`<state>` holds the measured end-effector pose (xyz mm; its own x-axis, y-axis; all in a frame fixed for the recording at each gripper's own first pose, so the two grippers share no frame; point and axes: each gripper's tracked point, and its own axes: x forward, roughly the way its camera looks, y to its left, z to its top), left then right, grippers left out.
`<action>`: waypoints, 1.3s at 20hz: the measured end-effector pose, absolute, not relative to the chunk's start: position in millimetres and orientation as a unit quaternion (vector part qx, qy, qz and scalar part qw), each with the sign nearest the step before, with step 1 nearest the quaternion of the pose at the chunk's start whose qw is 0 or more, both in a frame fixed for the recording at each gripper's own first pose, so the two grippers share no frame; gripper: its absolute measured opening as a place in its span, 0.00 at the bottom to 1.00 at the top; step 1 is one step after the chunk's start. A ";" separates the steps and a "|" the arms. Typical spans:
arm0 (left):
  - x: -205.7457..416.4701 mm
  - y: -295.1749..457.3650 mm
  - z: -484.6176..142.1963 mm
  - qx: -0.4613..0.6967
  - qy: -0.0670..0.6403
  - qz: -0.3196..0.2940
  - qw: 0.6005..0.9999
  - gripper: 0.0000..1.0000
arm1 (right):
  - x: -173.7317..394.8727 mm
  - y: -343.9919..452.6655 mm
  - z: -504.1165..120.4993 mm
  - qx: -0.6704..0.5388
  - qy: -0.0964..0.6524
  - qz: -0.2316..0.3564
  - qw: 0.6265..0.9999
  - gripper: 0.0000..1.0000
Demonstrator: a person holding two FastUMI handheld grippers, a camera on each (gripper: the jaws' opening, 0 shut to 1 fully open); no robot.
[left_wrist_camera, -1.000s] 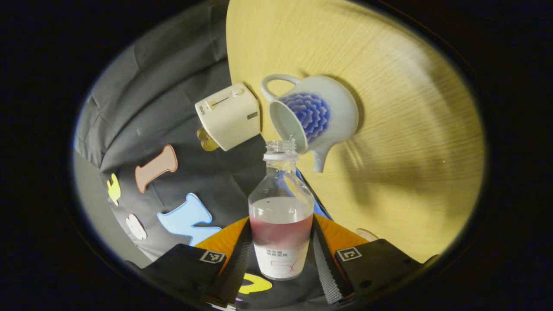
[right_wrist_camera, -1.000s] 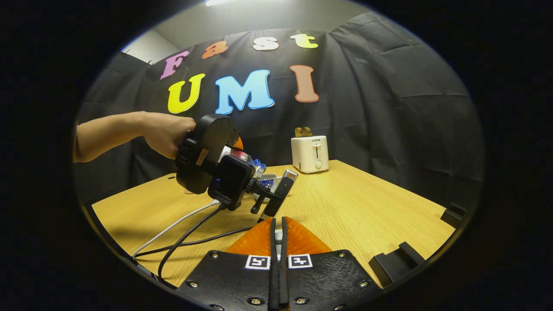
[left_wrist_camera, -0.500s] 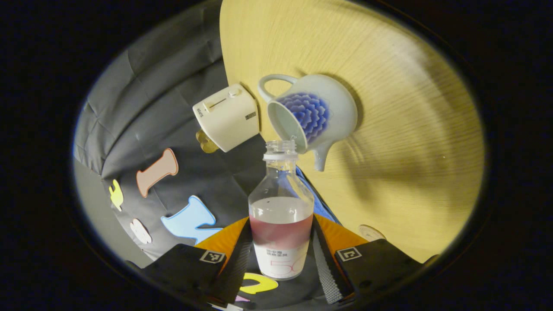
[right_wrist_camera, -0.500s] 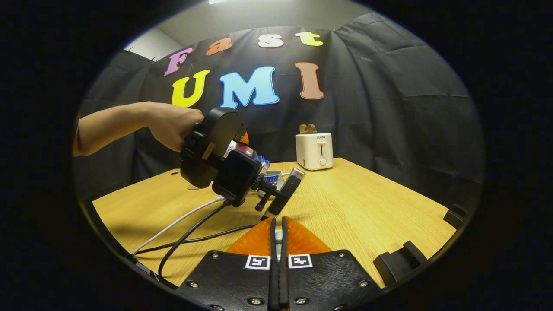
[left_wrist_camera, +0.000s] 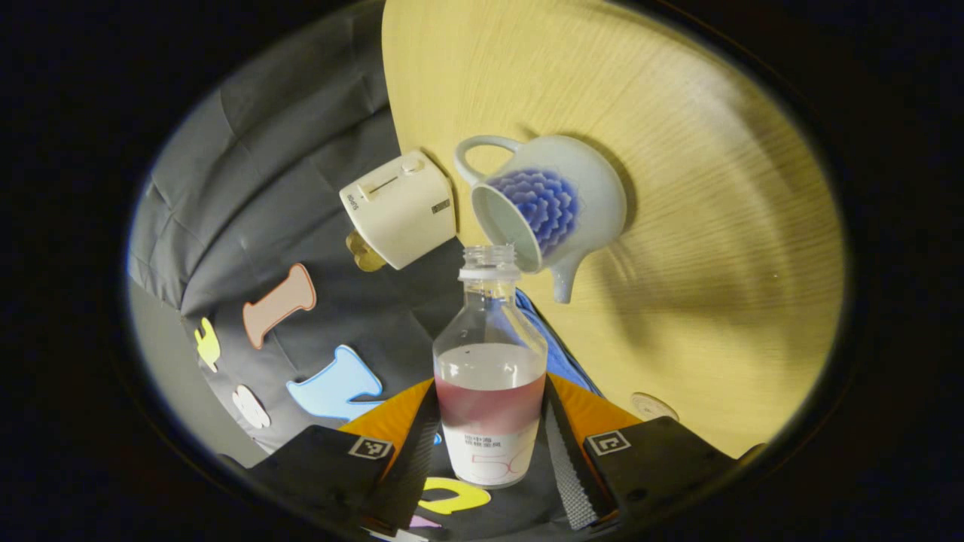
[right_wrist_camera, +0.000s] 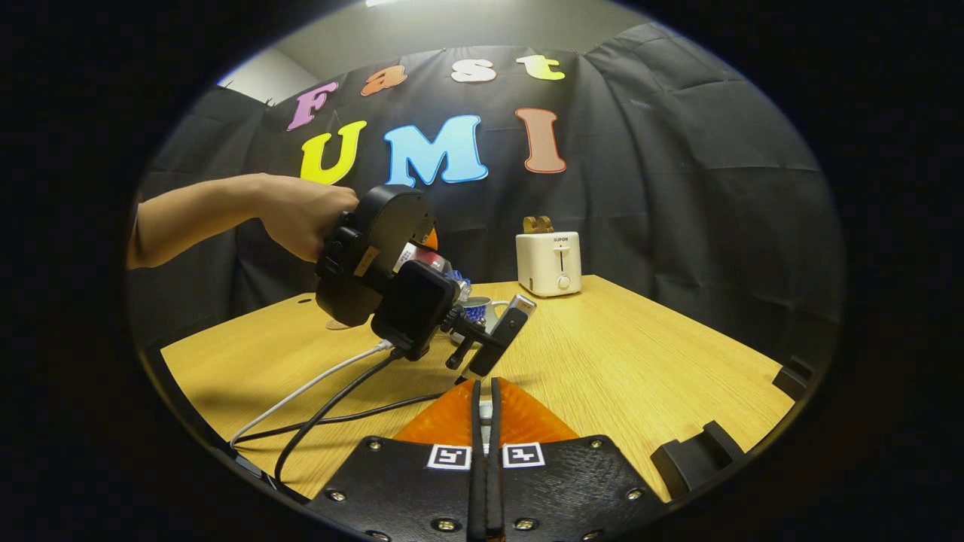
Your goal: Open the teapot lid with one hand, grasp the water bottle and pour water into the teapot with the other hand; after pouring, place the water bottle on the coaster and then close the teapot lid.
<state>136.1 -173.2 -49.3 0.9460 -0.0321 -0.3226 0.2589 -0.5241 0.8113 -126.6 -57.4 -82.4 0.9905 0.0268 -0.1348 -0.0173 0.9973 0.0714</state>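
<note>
Pale wood-grain desk [left_wrist_camera: 678, 188], smooth, matte. Toaster [left_wrist_camera: 399, 207]: cream, boxy, behind teapot. Teapot [left_wrist_camera: 553, 199]: glazed white ceramic, blue scale motif, lid off, mouth open. Water bottle [left_wrist_camera: 489, 376]: clear plastic, uncapped, part full, clamped in left gripper [left_wrist_camera: 489, 444], neck tipped at teapot rim. Step: pouring. Next, judged: tilt further, then coaster. Right gripper [right_wrist_camera: 486, 421]: pinched closed on something small and pale, likely the lid.
</note>
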 end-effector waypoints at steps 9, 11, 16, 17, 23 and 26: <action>138.5 -173.7 -50.2 0.852 0.062 -0.153 0.496 0.85 | -126.7 -56.9 -83.4 0.032 0.072 0.011 0.997 0.01; 137.4 -173.2 -53.7 0.843 0.060 -0.157 0.511 0.85 | -125.9 -57.8 -83.0 0.033 0.071 0.009 0.997 0.01; 140.0 -171.3 -57.5 0.819 0.057 -0.160 0.548 0.85 | -127.1 -62.2 -75.3 0.035 0.058 0.000 0.998 0.01; 140.0 -170.6 -59.6 0.810 0.056 -0.162 0.561 0.85 | -126.9 -63.0 -73.1 0.034 0.055 -0.001 0.998 0.01; 142.3 -167.1 -57.5 0.708 0.044 -0.169 0.684 0.86 | -128.9 -63.3 -56.8 0.029 0.029 -0.003 0.999 0.01; 139.2 -160.7 -56.6 0.638 0.039 -0.166 0.751 0.86 | -128.9 -56.7 -49.6 0.025 0.019 0.003 1.000 0.01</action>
